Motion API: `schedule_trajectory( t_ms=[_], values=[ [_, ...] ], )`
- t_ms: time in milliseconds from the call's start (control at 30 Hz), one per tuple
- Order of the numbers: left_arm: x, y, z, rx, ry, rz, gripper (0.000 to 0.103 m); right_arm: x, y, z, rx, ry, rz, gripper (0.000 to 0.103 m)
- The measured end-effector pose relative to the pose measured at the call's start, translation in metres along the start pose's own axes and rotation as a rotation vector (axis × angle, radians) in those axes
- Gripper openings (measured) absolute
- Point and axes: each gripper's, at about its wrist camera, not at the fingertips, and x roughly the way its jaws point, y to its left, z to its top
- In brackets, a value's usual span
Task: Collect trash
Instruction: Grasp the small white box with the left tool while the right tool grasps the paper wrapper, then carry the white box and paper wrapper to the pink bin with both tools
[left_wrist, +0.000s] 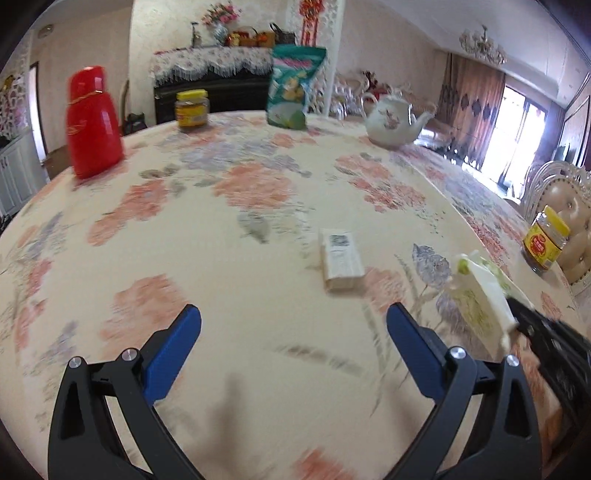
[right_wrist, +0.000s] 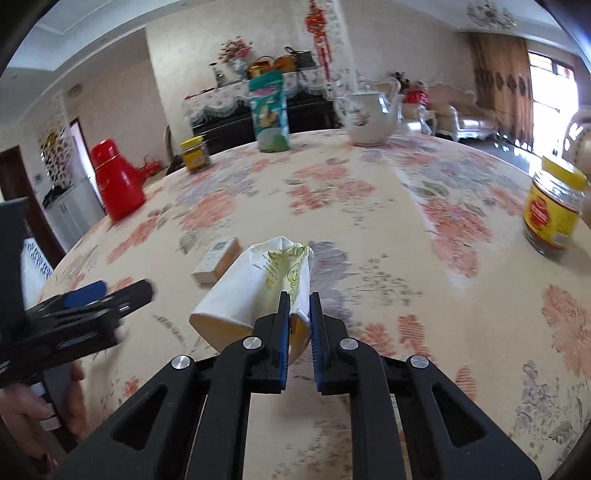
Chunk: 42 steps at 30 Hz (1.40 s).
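My right gripper (right_wrist: 298, 295) is shut on the rim of a crushed white paper cup (right_wrist: 255, 284) with green print, held above the flowered table. The cup also shows in the left wrist view (left_wrist: 480, 291), with the right gripper's black finger (left_wrist: 546, 332) behind it. A small cream box (left_wrist: 340, 260) lies flat on the tablecloth, left of the cup; it also shows in the right wrist view (right_wrist: 218, 260). My left gripper (left_wrist: 293, 317) is open and empty, low over the cloth, short of the box. It appears at the left edge of the right wrist view (right_wrist: 107, 291).
On the table (left_wrist: 258, 192) stand a red thermos (left_wrist: 92, 122), a yellow-lidded jar (left_wrist: 192, 110), a teal snack bag (left_wrist: 291, 86), a white teapot (left_wrist: 393, 118) and a second yellow-lidded jar (left_wrist: 545, 240) near the right edge. A padded chair (left_wrist: 569, 206) stands beyond.
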Motion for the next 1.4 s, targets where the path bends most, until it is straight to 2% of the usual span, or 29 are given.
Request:
schedule_trajectory(
  t_ms=[100, 300, 367, 400, 500, 667, 967, 1400],
  values=[
    [0.028, -0.019, 0.013, 0.013, 0.042, 0.006, 0.091, -0.001, -0.008, 0.003, 0.013, -0.01, -0.022, 0.013],
    [0.076, -0.042, 0.028, 0.061, 0.139, 0.024, 0.061, -0.002, -0.011, 0.001, 0.015, -0.007, -0.017, 0.013],
    [0.085, -0.043, 0.029, 0.067, 0.157, 0.029, 0.039, -0.002, -0.009, 0.001, 0.005, -0.007, -0.016, 0.013],
    [0.084, -0.044, 0.029, 0.08, 0.147, 0.041, 0.031, -0.002, -0.007, 0.001, 0.001, -0.007, -0.013, 0.013],
    [0.07, -0.042, 0.022, 0.084, 0.125, 0.005, 0.031, -0.003, -0.003, 0.0, -0.013, -0.009, -0.009, 0.013],
    [0.02, -0.033, -0.002, 0.108, 0.055, -0.016, 0.031, -0.002, 0.006, -0.001, -0.037, -0.002, 0.011, 0.013],
    [-0.063, 0.004, -0.045, 0.088, -0.03, 0.005, 0.031, -0.008, 0.037, -0.015, -0.064, 0.039, 0.06, 0.013],
    [-0.149, 0.025, -0.104, 0.06, -0.096, -0.033, 0.031, -0.087, 0.093, -0.057, -0.161, 0.011, 0.073, 0.013]
  ],
)
